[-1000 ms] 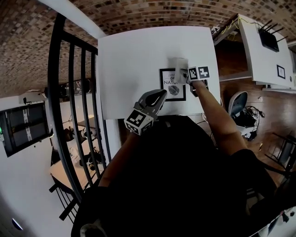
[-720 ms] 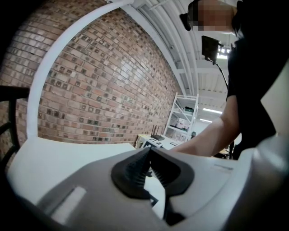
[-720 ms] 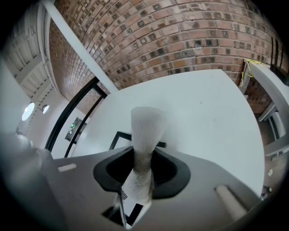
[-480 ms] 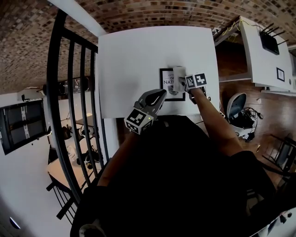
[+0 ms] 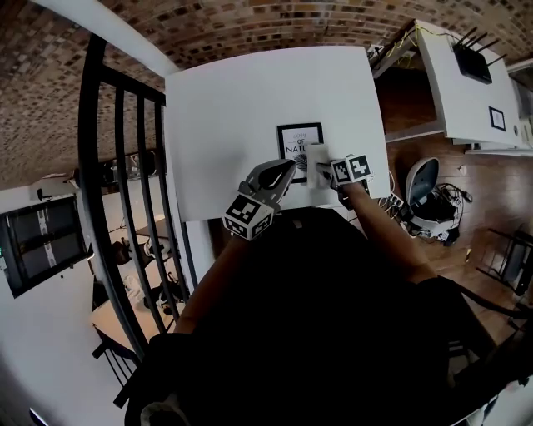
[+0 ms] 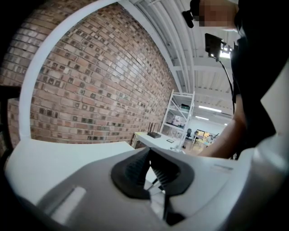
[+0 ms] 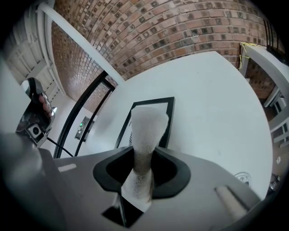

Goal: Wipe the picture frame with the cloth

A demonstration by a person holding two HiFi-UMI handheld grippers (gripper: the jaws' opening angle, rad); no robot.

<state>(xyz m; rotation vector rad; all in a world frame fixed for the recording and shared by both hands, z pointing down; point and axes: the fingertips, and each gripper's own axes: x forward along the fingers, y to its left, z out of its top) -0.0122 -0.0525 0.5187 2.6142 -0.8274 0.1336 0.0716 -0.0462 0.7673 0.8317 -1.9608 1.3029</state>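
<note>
A black picture frame (image 5: 296, 138) with a white print lies flat on the white table (image 5: 233, 108). My right gripper (image 5: 323, 171) is shut on a folded white cloth (image 5: 317, 163) that rests at the frame's near right corner. In the right gripper view the cloth (image 7: 145, 131) stands up between the jaws, covering part of the frame (image 7: 153, 100). My left gripper (image 5: 288, 169) hovers over the table's near edge, left of the frame, jaws shut on nothing. Its ribbed pads (image 6: 137, 169) meet at the tips.
A black metal railing (image 5: 125, 175) runs along the table's left side. A brick wall (image 5: 250, 25) backs the table. To the right stand a white desk (image 5: 454, 91) with a router and an office chair (image 5: 423, 181).
The right gripper has drawn the cloth from the frame's far right corner down its right side to the near corner. The left gripper has stayed put.
</note>
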